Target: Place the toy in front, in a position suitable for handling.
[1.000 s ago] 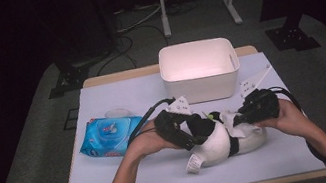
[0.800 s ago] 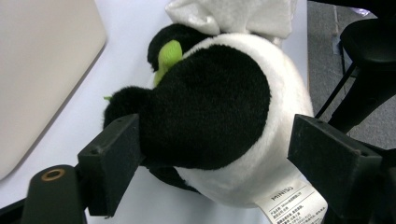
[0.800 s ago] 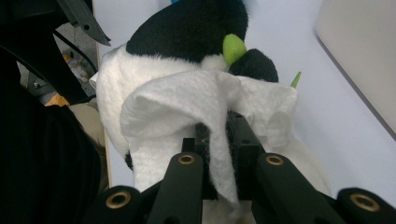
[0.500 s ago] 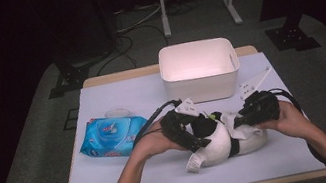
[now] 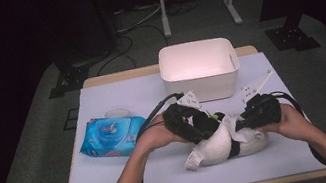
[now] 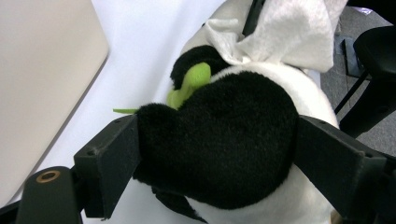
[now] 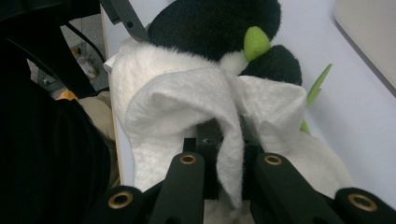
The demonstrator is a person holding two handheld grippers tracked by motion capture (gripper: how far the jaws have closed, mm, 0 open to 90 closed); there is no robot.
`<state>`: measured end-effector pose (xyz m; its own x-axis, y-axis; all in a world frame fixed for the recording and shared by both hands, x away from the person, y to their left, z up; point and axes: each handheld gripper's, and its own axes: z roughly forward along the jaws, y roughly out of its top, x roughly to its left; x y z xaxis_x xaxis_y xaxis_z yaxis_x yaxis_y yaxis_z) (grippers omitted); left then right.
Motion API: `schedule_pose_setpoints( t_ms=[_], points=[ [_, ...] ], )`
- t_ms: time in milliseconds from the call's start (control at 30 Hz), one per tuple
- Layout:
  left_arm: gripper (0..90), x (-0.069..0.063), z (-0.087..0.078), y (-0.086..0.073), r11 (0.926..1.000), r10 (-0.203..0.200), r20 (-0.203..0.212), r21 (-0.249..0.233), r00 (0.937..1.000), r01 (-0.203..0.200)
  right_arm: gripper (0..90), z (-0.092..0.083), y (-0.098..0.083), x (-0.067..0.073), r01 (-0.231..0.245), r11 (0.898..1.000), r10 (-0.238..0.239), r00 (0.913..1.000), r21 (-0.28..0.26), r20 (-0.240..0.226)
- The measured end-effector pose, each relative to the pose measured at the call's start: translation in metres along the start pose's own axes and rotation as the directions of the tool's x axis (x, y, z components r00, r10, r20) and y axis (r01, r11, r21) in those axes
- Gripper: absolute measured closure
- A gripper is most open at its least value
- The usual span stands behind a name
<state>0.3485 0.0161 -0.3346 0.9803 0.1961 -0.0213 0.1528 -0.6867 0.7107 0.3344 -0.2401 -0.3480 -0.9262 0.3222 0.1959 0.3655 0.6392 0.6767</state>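
High view: a plush penguin (image 5: 221, 143) lies on its side near the front edge of the table (image 5: 130, 176), right of centre, its long axis running roughly left to right along that edge. The left gripper (image 5: 188, 123) comes in from the left onto the black head end; the right gripper (image 5: 247, 122) comes from the right with a white wipe (image 5: 238, 126) on the body. A white bin (image 5: 199, 67) stands at the back edge behind them, and a blue wipe pack (image 5: 110, 137) lies toward the left edge.

Left gripper view: the jaws stand wide and press on both sides of the penguin's black head (image 6: 219, 144), so the left gripper (image 6: 215, 154) is clamped on the toy and steadies it. They have just been closing slightly on it. The wipe (image 6: 289, 32) lies farther along the body, beyond the green beak (image 6: 189, 84).

Right gripper view: the right gripper (image 7: 224, 149) is pinched tight on a fold of the wipe (image 7: 182, 102), which drapes over the white belly. The head (image 7: 210, 18) lies straight ahead of the jaws.

The right hand holds the cloth, so wiping probably falls to it: strokes along the body's long axis, toward or away from the held head.
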Motion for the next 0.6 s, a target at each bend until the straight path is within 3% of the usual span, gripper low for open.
schedule_pose_setpoints(
  t_ms=[233, 600],
  points=[
    [17.1, -0.004, 0.002, -0.004, 1.0, -0.005, 0.034, 0.002, 0.9994, 0.004, 84.6, -0.001, 0.001, 0.002, 0.012, 1.0, -0.011, 0.9999, 0.012, -0.01],
    [16.8, -0.007, -0.014, -0.016, 0.9995, -0.021, 0.009, -0.025, 0.9998, 0.021, 84.6, 0.001, 0.007, 0.0, 0.012, 1.0, -0.012, 0.9999, 0.013, -0.003]
  ],
)
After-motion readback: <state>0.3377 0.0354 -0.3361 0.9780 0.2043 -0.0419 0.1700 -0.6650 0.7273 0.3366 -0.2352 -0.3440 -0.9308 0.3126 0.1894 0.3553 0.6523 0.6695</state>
